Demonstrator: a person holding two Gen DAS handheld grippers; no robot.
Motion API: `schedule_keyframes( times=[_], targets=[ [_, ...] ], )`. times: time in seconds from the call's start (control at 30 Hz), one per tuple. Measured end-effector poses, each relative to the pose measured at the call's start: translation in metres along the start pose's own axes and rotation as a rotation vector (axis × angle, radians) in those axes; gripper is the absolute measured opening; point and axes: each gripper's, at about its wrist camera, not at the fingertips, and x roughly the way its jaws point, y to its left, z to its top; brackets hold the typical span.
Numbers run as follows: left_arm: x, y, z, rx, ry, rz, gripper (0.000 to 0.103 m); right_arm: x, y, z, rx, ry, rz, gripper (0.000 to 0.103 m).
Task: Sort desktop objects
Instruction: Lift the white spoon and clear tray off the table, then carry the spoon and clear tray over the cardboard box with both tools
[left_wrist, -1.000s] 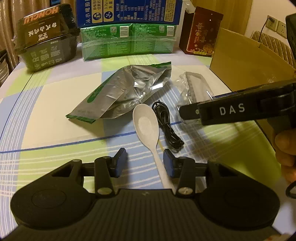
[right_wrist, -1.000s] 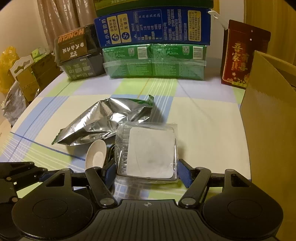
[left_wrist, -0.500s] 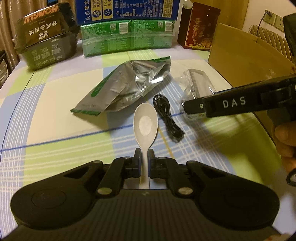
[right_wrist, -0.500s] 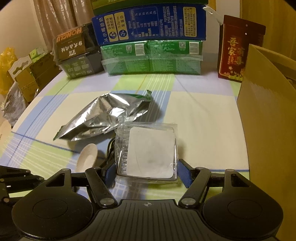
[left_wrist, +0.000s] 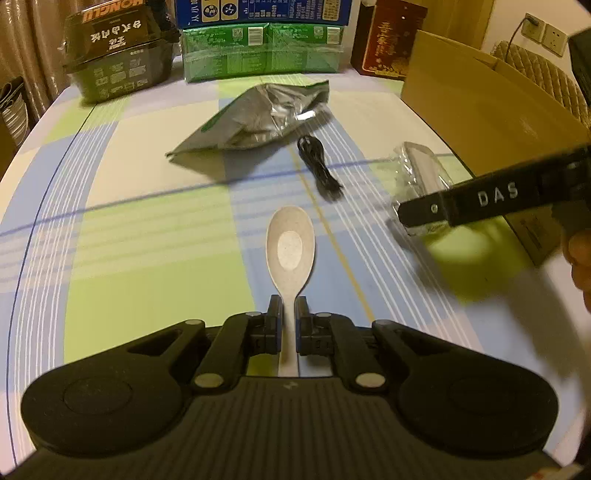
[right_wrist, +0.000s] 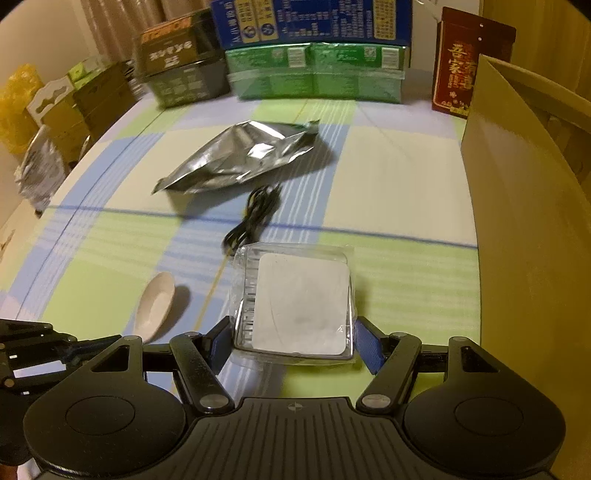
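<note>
Spoon (left_wrist: 290, 254) — pale plastic, its handle clamped between the closed jaws of the left gripper (left_wrist: 289, 317), bowl pointing away toward the middle of the desk (left_wrist: 147, 280); seen from the right wrist camera it lay low at the near left (right_wrist: 155, 310).

Packet (right_wrist: 295, 302) — clear wrapping around a flat white square, held across its width by the right gripper (right_wrist: 293, 341), whose blue pads (right_wrist: 365, 345) pressed its two sides at a middling spread. From the left wrist camera the same packet (left_wrist: 421, 177) showed near the desk's right edge, partly behind the right gripper's black finger marked DAS (left_wrist: 491, 199); part of a hand (left_wrist: 580, 258) showed at the frame's right side.

Cable (left_wrist: 317, 166) — black, bundled, lying on the desk just beside the foil bag (left_wrist: 255, 118), between the bag and the packet.

Foil bag — silver, crumpled, green trim, lying flat toward the far half of the desk.

Cardboard box (right_wrist: 528, 221) — brown, standing open along the right edge.

Far edge, in a row: dark food tub (left_wrist: 118, 62), green cartons (left_wrist: 262, 51) with a blue box (right_wrist: 314, 22) stacked on top, red box (right_wrist: 472, 62) at the far right corner.

Desk covering — checked cloth in green, blue and cream.
</note>
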Motion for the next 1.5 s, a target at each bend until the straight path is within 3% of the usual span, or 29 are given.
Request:
schedule_keyframes(
  times=[0.27, 0.33, 0.53, 0.73, 1.2, 1.27, 1.33, 1.5],
  targets=[
    [-0.026, -0.008, -0.036, -0.050, -0.017, -0.003, 0.007, -0.032, 0.029, -0.044, -0.054, -0.004, 0.014, 0.066],
    [-0.030, -0.008, -0.037, -0.055, -0.034, -0.008, 0.030, -0.034, 0.033, -0.052, -0.072, -0.015, -0.002, 0.066],
    [-0.027, -0.008, -0.029, -0.043, -0.103, 0.001, 0.032, -0.029, 0.027, -0.065, -0.074, -0.028, -0.045, 0.066],
    [-0.007, -0.014, -0.018, -0.023, -0.109, -0.001, 0.037, -0.032, 0.018, -0.063, -0.050, -0.054, -0.052, 0.066],
    [0.003, -0.015, -0.014, -0.011, -0.123, 0.017, 0.037, -0.031, 0.020, -0.060, -0.042, -0.064, -0.037, 0.066],
    [0.003, -0.015, -0.014, -0.007, -0.123, 0.022, 0.035, -0.031, 0.020, -0.060, -0.042, -0.066, -0.039, 0.066],
    [0.003, -0.015, -0.014, -0.002, -0.123, 0.030, 0.028, -0.031, 0.019, -0.060, -0.041, -0.068, -0.041, 0.066],
    [0.001, -0.014, -0.013, -0.016, -0.117, 0.019, 0.027, -0.032, 0.019, -0.059, -0.038, -0.075, -0.045, 0.066]
  ],
)
